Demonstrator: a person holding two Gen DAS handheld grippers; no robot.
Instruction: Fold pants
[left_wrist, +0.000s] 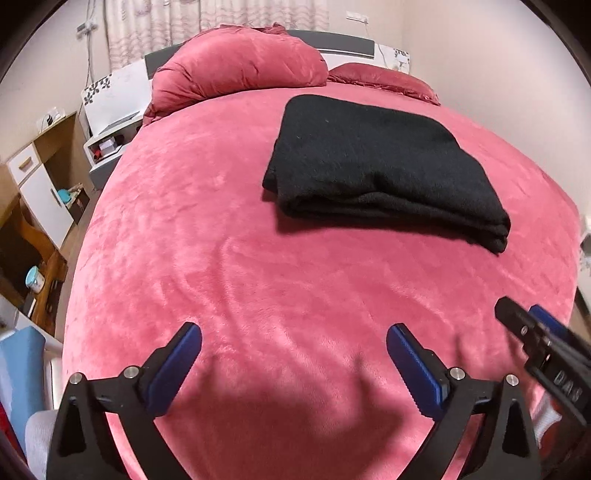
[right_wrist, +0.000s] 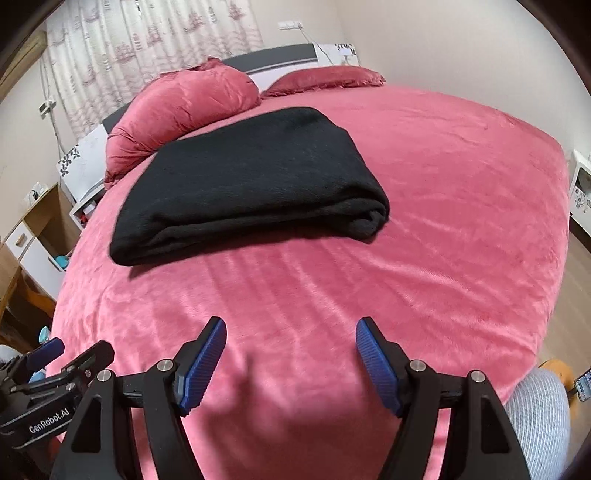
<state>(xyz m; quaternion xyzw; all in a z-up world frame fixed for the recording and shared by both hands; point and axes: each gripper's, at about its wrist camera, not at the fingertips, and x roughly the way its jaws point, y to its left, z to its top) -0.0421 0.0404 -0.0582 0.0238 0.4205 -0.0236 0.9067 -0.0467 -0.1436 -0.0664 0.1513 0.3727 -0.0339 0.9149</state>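
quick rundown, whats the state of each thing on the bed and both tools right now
pants: folded into a flat stack, lying on the bed, nothing touching them
left tool: open, empty, over bare bedspread
right tool: open, empty, short of the pants
bedspread: spread out, lightly wrinkled
big pillow: bunched up at the headboard
flat pillow: lying flat

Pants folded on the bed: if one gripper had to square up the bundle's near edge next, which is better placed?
Neither clearly. The left gripper and right gripper are both open, empty and short of the pants. Slight edge to the left: the near edge looks somewhat closer in its view.
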